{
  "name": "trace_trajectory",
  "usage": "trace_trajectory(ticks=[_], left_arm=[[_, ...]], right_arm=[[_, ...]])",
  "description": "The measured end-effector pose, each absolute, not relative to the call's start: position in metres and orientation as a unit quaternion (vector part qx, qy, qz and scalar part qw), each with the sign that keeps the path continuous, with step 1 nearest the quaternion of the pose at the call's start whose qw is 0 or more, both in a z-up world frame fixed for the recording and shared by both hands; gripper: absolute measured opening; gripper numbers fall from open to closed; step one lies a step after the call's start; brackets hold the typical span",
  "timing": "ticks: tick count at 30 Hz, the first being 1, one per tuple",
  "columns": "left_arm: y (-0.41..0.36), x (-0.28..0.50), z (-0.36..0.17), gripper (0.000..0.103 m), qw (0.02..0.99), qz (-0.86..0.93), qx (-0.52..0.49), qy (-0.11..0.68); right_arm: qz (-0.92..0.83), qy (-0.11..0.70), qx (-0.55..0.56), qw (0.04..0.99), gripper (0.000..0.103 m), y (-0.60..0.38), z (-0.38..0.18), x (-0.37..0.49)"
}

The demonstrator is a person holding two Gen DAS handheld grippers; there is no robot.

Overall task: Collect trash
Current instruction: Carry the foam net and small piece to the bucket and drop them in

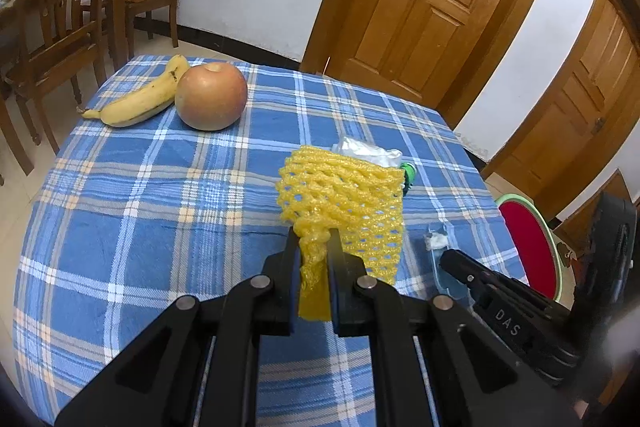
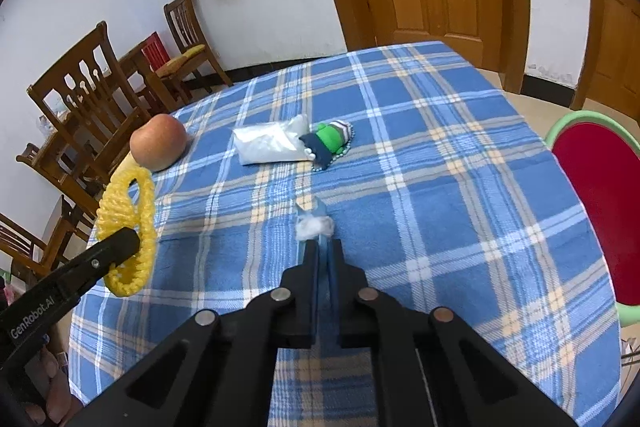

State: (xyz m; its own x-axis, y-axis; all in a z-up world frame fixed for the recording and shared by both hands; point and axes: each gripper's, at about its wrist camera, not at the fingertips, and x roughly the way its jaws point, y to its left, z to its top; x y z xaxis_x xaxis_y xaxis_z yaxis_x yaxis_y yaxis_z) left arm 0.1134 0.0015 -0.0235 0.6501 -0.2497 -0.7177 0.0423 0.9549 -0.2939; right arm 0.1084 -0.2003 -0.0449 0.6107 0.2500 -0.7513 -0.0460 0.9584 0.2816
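The left tongs point(image 1: 314, 239) are pinching the yellow foam net point(image 1: 344, 195) by one bunched corner above the counter point(image 1: 160, 187); it may be slipping free. The right tongs point(image 2: 323, 251) are clamping a clear wrapper point(image 2: 316, 227) holding white fluff, which could be spilling. Readable: "GenRobot.AI", "DAS".

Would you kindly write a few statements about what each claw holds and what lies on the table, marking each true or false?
1. The left claw is shut on the yellow foam net. True.
2. The right claw is open and holds nothing. False: it is shut on a clear wrapper with white fluff.
3. The apple touches the banana. True.
4. The white plastic bag lies on the red stool. False: it lies on the checked tablecloth, beside a green toy.
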Motion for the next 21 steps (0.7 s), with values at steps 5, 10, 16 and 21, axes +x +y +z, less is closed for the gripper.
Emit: trace_trajectory(ticks=[5,10,16,21], left_arm=[[-0.006,0.106,-0.018,0.01,0.9,-0.096,-0.125,0.407],[-0.019,0.1,-0.012,0.01,0.899,-0.114,-0.12,0.405],[-0.035,0.098,-0.009,0.01,0.894,-0.141,-0.121,0.408],[-0.055,0.101,-0.005,0.01,0.89,-0.165,-0.108,0.41]], right_arm=[[0.074,0.423,0.133,0.893,0.006,-0.214,-0.039,0.097],[0.061,0.41,0.148,0.898,0.006,-0.23,-0.03,0.082],[0.041,0.392,0.169,0.903,0.006,-0.254,-0.02,0.067],[0.017,0.374,0.182,0.909,0.006,-0.277,-0.01,0.055]])
